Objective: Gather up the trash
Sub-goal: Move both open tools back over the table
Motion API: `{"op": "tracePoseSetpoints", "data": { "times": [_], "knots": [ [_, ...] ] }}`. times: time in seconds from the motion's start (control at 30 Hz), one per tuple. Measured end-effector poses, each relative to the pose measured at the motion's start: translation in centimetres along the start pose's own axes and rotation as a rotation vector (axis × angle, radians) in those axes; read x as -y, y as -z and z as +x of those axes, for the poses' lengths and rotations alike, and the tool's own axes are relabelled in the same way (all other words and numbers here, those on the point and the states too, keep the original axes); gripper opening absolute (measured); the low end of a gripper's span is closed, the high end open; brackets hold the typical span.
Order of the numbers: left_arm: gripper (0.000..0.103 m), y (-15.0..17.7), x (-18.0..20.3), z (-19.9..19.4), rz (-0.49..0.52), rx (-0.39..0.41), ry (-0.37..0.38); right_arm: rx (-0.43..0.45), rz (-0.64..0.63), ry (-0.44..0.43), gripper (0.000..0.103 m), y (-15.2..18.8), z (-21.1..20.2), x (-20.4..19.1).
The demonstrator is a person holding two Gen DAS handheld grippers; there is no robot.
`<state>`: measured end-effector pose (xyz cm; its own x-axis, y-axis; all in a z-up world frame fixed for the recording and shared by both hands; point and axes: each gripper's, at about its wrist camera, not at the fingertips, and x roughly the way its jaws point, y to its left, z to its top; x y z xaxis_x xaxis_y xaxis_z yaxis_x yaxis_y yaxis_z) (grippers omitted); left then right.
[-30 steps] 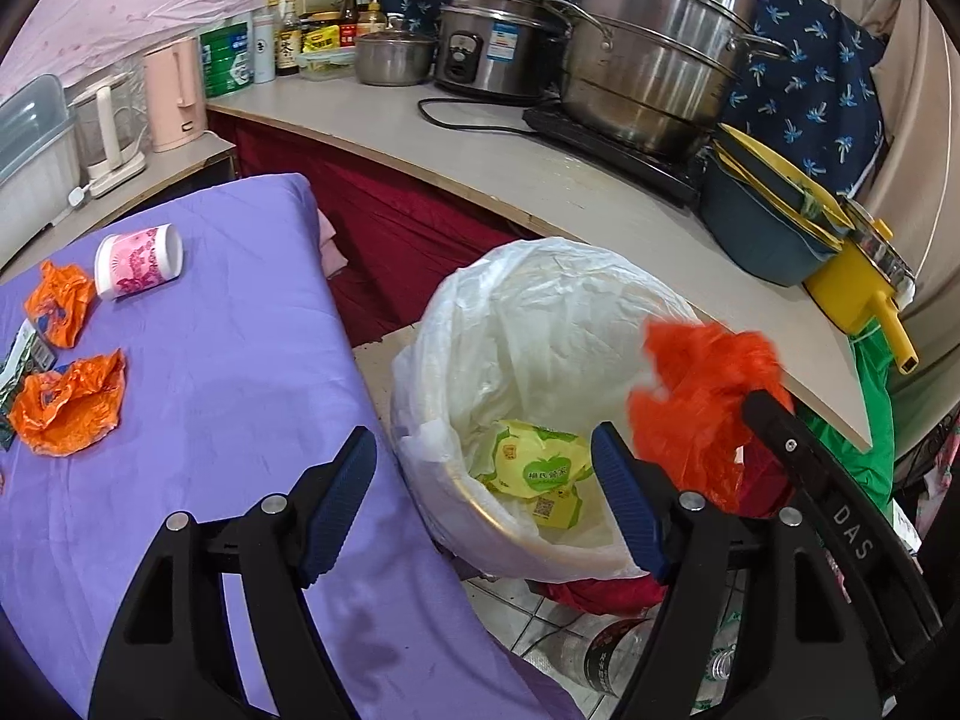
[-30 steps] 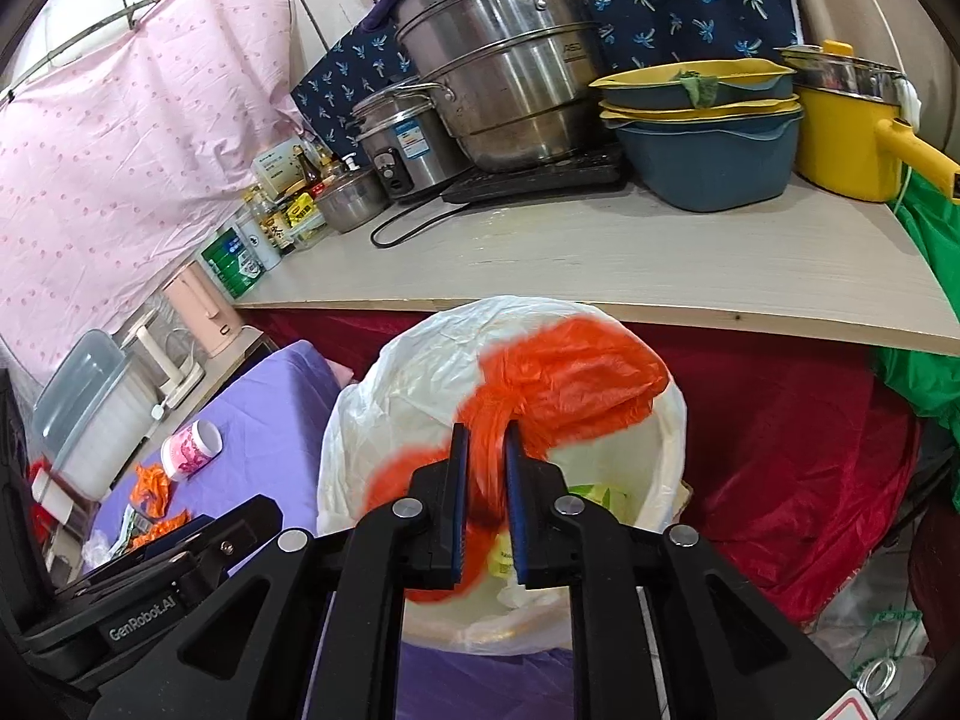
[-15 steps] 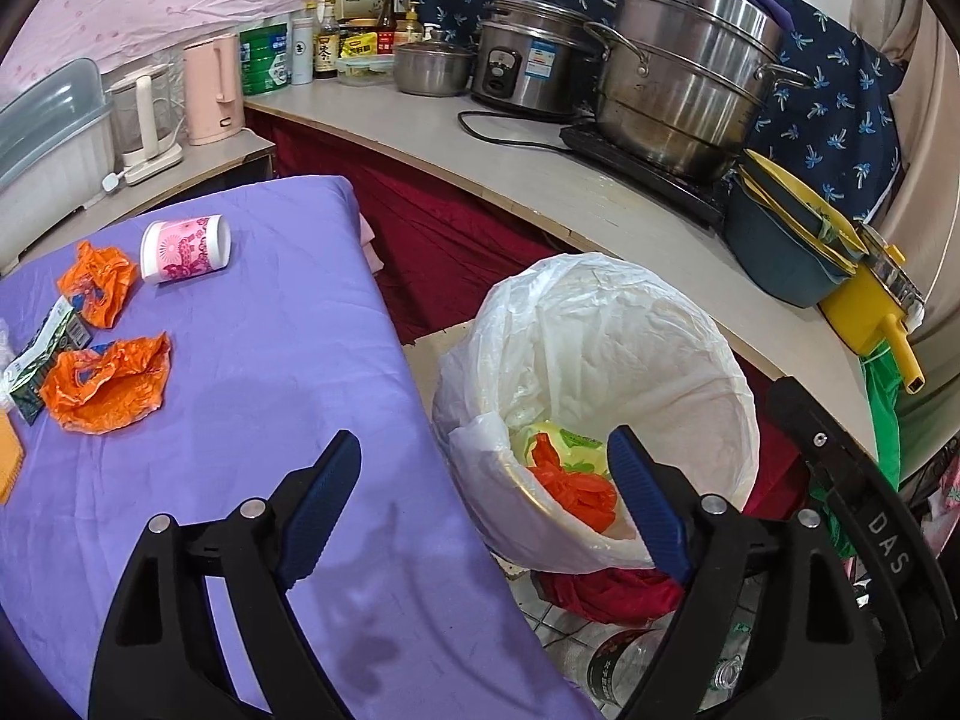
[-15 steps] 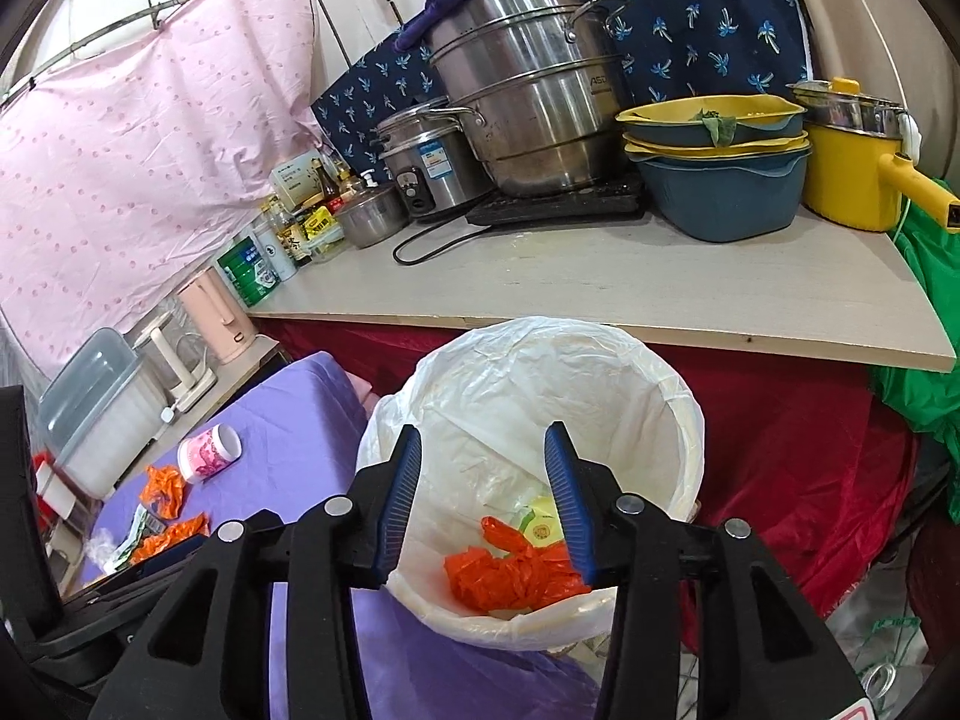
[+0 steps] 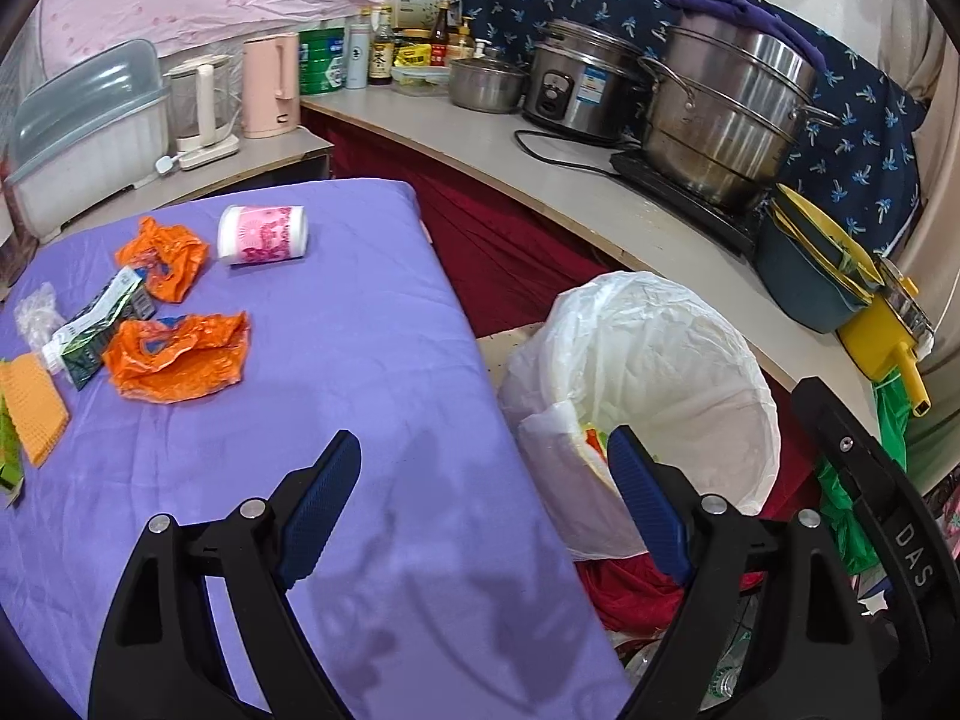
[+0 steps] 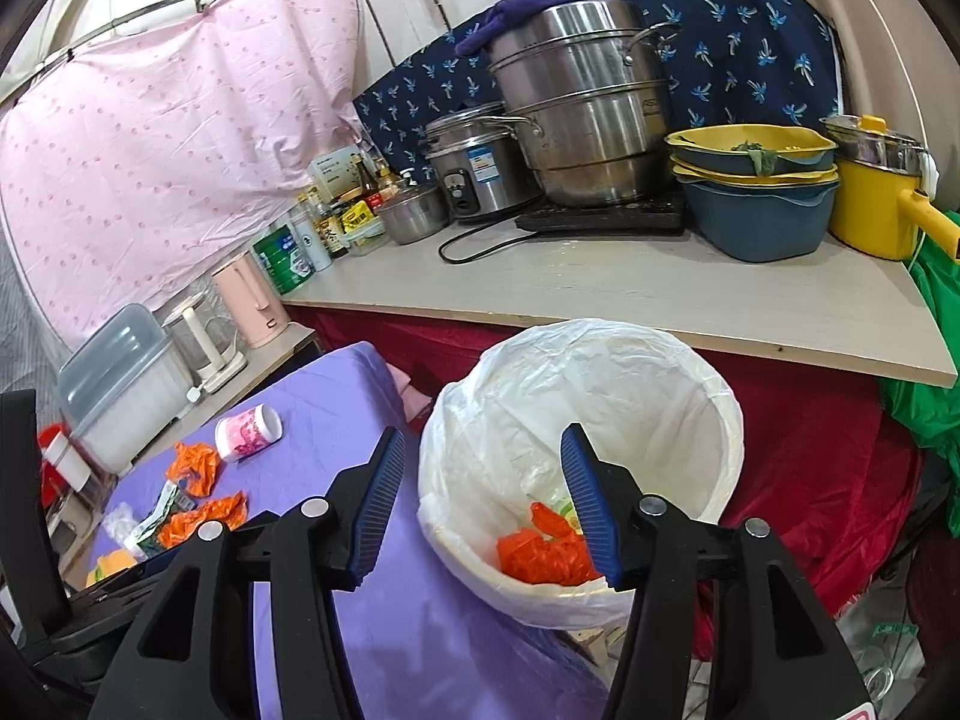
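My right gripper [image 6: 480, 504] is opening, nothing between its jaws; my left gripper [image 5: 486, 504] gapes empty. An orange bag [image 6: 543, 555] lies in the lined bin [image 6: 729, 420]. Next I'd reach for the orange wrappers [image 5: 180, 354] and cup [image 5: 264, 235] on the purple table [image 5: 360, 330]. The bin's bottom is hidden.

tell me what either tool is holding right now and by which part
Nothing is held. The left tool is open and empty; the right tool is opening, empty, above the orange bag in the bin.
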<state>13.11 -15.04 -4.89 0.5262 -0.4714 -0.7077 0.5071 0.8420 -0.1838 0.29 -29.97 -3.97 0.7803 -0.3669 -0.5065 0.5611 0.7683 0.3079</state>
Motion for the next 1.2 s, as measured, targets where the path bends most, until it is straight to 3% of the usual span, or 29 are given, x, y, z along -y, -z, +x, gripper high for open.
{"op": "tracePoseSetpoints", "data": {
  "times": [0.47, 1.2],
  "knots": [
    [0.080, 2.7, -7.4, -3.2, -0.094, -0.012, -0.093, -0.062, -0.068, -0.095, 0.054, 2.9, -1.0, -6.2],
    [0.081, 7.9, -25.0, -8.3, -0.335, -0.015, -0.393, -0.206, -0.234, -0.230, 0.054, 9.7, 0.5, -18.6]
  ]
}}
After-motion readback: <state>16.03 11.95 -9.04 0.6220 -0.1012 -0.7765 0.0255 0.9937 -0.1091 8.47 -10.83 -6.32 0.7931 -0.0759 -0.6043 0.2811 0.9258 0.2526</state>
